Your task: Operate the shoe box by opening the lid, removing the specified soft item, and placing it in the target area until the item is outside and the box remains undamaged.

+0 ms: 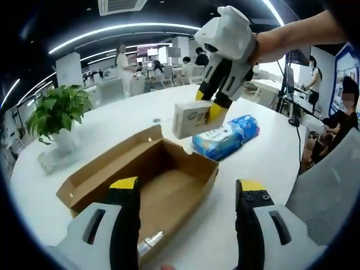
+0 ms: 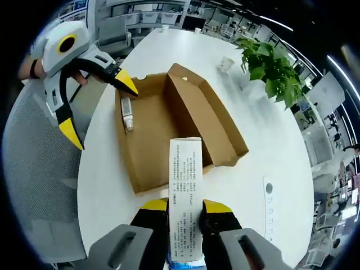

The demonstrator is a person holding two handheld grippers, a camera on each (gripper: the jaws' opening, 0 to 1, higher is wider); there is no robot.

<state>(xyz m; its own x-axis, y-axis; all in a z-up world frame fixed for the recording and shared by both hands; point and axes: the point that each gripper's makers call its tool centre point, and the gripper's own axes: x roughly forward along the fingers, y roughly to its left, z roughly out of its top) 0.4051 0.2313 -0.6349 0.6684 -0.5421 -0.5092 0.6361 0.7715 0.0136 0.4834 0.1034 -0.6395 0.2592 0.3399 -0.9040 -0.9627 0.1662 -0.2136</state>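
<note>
Holding a small white pack clamped above the open shoe box, the right gripper carries it tableward; the left gripper gapes wide. Next: set it beside the blue packet.

Open shoe box is reachable from above; plant stands well apart.

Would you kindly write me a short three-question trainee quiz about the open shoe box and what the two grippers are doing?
1. True or false: the right gripper is shut on a small white carton.
2. What lies inside the shoe box? A) small bottle B) shoe C) cup
3. Fill in: the left gripper is ____.

Key: 1 true. 2 A, the small bottle. 3 open.
</note>
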